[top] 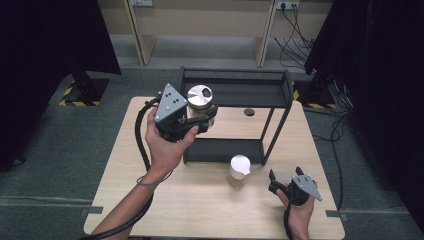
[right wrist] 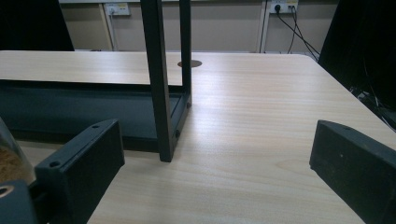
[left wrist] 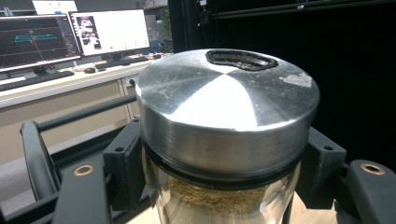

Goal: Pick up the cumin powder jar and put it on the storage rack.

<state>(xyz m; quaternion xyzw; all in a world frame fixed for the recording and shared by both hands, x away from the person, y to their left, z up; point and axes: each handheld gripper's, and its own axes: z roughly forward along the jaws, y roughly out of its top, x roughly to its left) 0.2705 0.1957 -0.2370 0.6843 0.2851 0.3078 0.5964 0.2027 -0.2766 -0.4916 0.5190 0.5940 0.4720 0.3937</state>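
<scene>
black rack (top: 235, 95) blocks table's middle, second jar (top: 239, 171) just before it, bare tabletop (top: 165, 205) nearer

No legible text, labels or numbers; monitor screens (left wrist: 70, 35) blurred

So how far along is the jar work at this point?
Nothing looks shelved so far: the black rack's top and bottom shelves are bare. In hand: the left gripper is shut on the silver-lidded jar, held up beside the rack's top shelf. Probably left: setting it down, then the white-lidded jar, standing on the table in front of the rack; the right gripper is open nearby.
</scene>
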